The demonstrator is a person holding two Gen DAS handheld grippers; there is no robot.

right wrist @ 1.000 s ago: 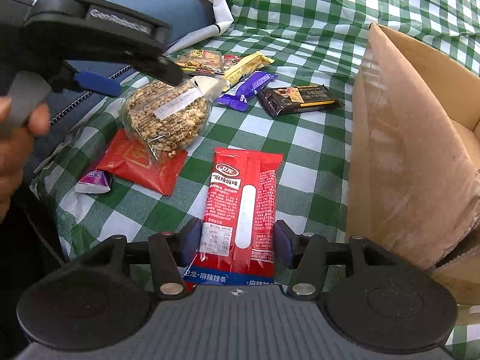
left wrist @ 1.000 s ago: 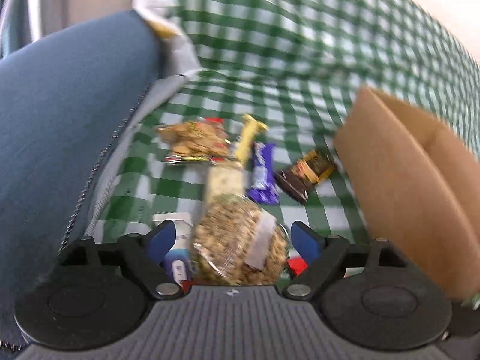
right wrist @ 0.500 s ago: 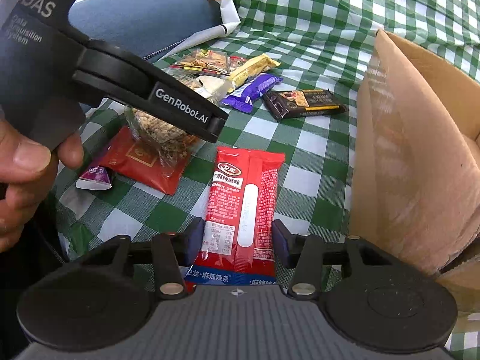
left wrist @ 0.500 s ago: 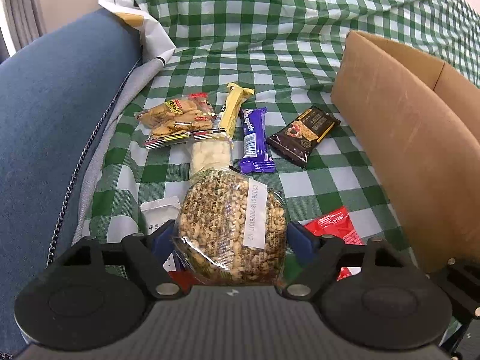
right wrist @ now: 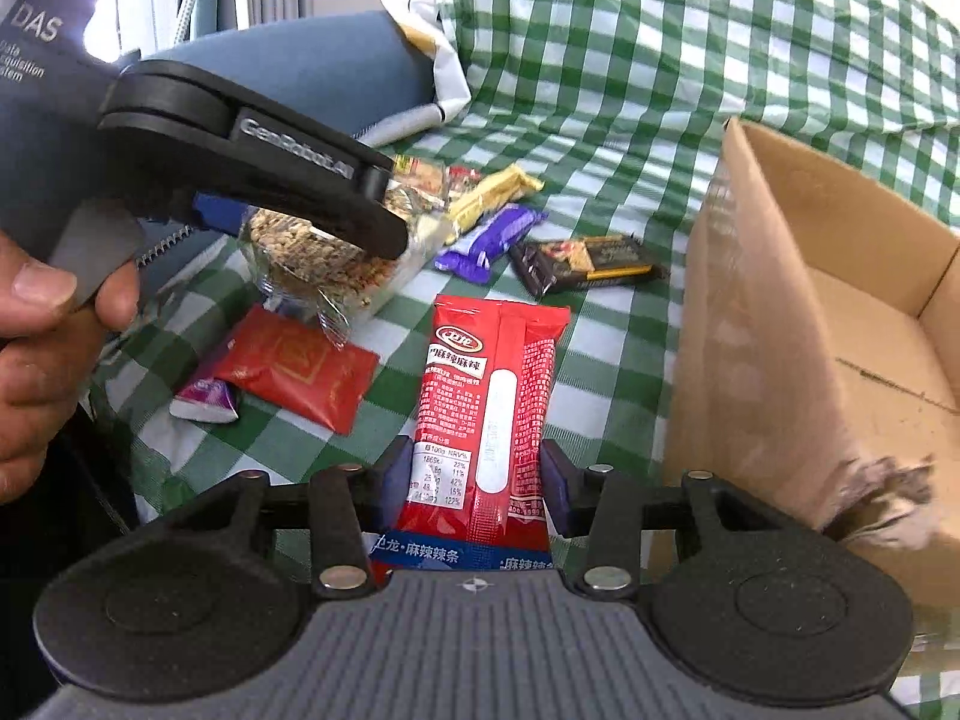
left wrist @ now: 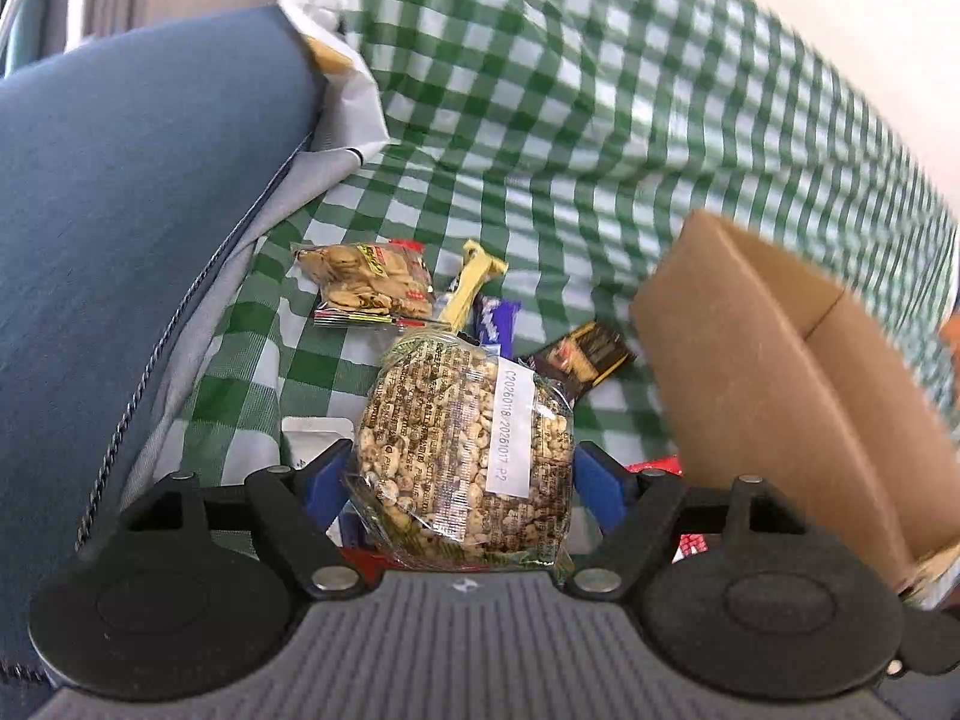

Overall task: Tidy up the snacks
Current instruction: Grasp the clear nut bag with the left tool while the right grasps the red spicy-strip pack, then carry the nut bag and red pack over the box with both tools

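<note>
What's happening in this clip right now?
A person is sorting snacks on a green checked cloth beside an open cardboard box, with handheld tongs in each hand. The left tongs grip a clear bag of puffed grain, lifted off the cloth. The right tongs sit around the lower end of a red spicy-strip pack, pads at its edges. Other snacks lie on the cloth, among them a purple bar and a dark chocolate bar. The visible part of the box is empty.

Each gripper (right wrist: pixel 471 483) had a ribbed grey body, black linkage arms with silver rivets and blue pads (right wrist: pixel 393 474). The left gripper (right wrist: pixel 288 222) bore white "GenRobot.AI" lettering.
</note>
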